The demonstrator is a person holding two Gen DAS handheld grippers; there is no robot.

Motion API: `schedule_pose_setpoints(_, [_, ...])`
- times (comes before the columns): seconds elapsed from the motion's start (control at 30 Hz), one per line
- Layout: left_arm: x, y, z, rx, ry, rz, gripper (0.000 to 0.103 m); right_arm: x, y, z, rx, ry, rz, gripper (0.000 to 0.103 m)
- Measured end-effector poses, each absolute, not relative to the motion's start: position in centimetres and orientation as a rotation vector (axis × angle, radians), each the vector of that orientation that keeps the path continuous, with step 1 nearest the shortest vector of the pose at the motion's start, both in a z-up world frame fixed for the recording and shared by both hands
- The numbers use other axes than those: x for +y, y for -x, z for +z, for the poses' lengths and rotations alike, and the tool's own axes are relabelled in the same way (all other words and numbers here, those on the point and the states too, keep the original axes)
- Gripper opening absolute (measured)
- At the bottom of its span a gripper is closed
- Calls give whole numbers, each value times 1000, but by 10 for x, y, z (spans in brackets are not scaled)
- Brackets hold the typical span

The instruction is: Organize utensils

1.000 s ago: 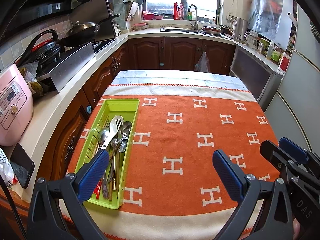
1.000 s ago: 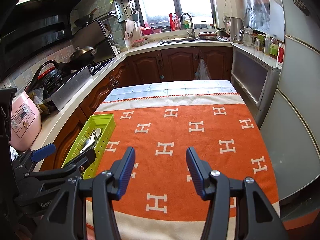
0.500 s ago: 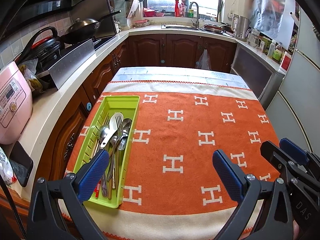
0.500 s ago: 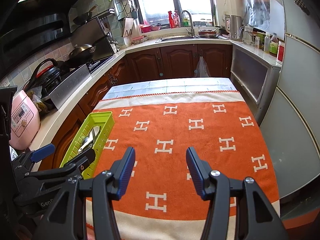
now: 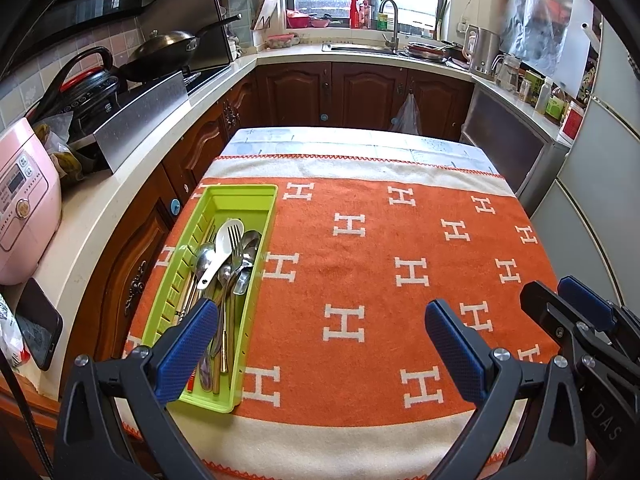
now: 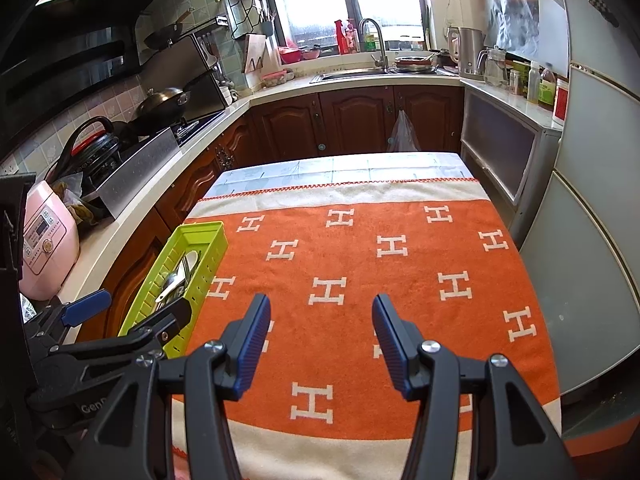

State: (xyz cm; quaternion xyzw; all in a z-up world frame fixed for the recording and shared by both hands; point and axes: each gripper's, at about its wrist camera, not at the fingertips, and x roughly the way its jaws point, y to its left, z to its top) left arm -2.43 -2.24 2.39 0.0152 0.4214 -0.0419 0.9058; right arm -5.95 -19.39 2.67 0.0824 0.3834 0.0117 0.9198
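Showing the late stage of a utensil-sorting task: every utensil in view already lies in the green tray [image 5: 240, 196], which sits on the tabletop [image 5: 360, 292] ahead and to the left of the left hand-held gripper [image 5: 320, 348]. The left hand-held gripper hangs wide open with nothing between its pads, its left finger [image 5: 188, 344] overlapping the near end of the tray in this view. The right hand-held gripper [image 6: 320, 344] stands about half open, also holding nothing, over bare orange towel [image 6: 400, 320] with the tray well off to its left. No loose utensil shows on the towel, so the gathering step appears done; what may remain, as a judgement, is sorting within the tray, since the spoons [image 5: 208, 260], fork [image 5: 236, 240] and other pieces lie heaped in one compartment.

The handle ends of the utensils are covered by the left finger of the left hand-held gripper. The narrow slotted compartment along the tray's left wall holds thin pieces too small to identify. From the right wrist view the tray's near end is hidden behind the left hand-held gripper. The near edge of the tabletop is cut off below both grippers.
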Motion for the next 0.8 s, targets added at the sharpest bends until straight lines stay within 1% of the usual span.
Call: schedule_pose_setpoints(0.8, [-27,27,21,893,-25,-82,102,-194,59,25,799,-177,24,53])
